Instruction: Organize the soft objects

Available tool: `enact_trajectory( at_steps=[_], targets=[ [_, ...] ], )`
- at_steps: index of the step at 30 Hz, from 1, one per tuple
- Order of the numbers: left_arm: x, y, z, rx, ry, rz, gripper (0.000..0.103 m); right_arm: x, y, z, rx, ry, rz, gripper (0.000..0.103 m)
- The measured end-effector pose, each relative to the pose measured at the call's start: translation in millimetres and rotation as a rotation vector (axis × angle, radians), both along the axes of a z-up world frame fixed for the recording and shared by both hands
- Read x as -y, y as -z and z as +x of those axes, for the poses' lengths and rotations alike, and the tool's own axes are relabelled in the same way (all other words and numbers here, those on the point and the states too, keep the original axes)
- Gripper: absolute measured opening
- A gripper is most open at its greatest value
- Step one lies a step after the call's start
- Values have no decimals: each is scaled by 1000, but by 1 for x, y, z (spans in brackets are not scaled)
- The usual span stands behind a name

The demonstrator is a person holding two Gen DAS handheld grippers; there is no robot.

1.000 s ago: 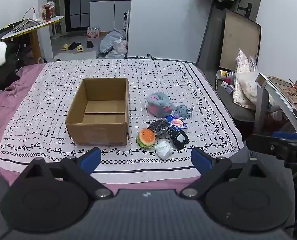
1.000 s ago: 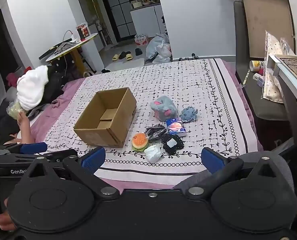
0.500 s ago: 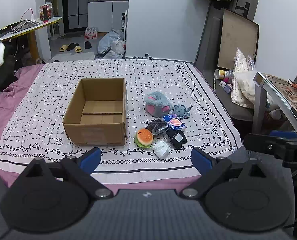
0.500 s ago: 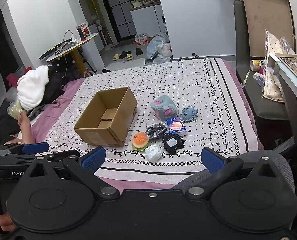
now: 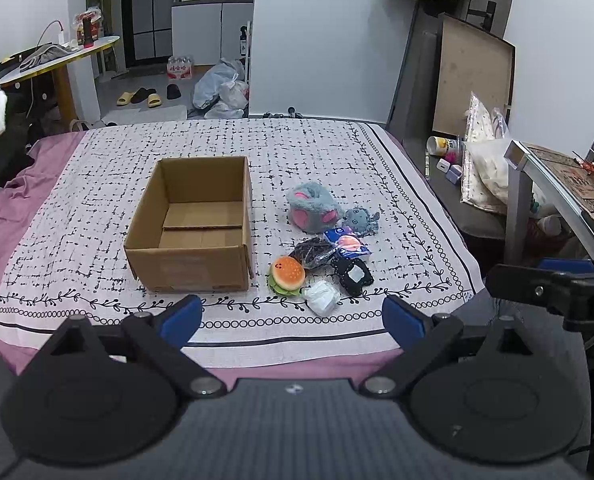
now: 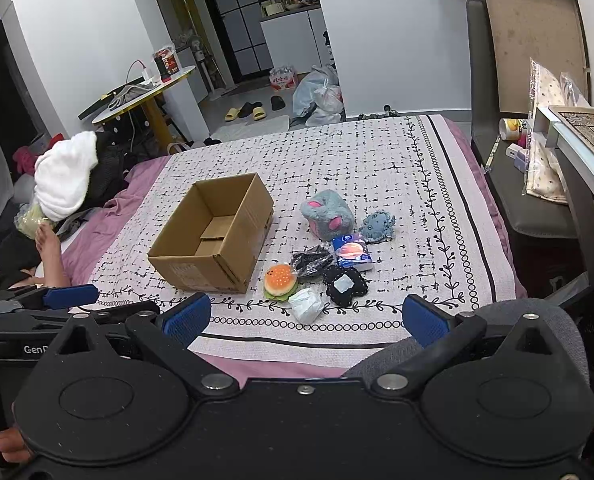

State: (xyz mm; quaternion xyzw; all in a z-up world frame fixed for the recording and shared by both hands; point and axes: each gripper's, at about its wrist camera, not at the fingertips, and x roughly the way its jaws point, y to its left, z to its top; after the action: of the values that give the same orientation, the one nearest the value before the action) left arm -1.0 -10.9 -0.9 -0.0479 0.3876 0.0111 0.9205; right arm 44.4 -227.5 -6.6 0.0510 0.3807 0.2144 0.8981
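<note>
The soft things lay in a loose huddle on the bed, just right of the cardboard box [image 5: 195, 224], and none had gone in: the box showed only its bare floor. Nearest the foot of the bed sat the burger plush [image 5: 287, 273] and a white crumpled packet [image 5: 321, 297], touching or nearly so. Behind them were a black heart-shaped cushion [image 5: 352, 276], a dark wrapped bundle [image 5: 313, 252] and a blue tissue pack [image 5: 347, 242]; furthest back, the grey-and-pink plush [image 5: 313, 208] with a small blue-grey plush [image 5: 361, 220] at its side.

By the look of them, all would be light and squashy and would give under a pinch, so a hold across the middle of the body seemed safest. The burger looked an easy bite across its bun. The big grey plush looked wide, and a pinch on a fold or an ear might suit it better. The packet and the tissue pack wore film that could slip, so a hold across the short side seemed wise. Crowding was the likely snag: reach for one and a neighbour could come along.

The left gripper [image 5: 293, 318] hung short of the bed's edge, jaws spread wide, nothing between them. The right gripper [image 6: 305, 318] did the same off to its side, jaws wide and empty. The patterned bedspread [image 5: 317, 148] ran flat under everything, with a chair [image 5: 469, 216] beside the bed.
</note>
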Motion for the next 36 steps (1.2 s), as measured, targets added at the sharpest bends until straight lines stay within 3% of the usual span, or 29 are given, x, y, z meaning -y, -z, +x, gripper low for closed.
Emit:
enact_trajectory(
  at_steps=[36],
  targets=[
    [0, -2, 2, 12, -5, -3, 96, 1, -4, -1, 2, 4, -13, 103]
  ],
)
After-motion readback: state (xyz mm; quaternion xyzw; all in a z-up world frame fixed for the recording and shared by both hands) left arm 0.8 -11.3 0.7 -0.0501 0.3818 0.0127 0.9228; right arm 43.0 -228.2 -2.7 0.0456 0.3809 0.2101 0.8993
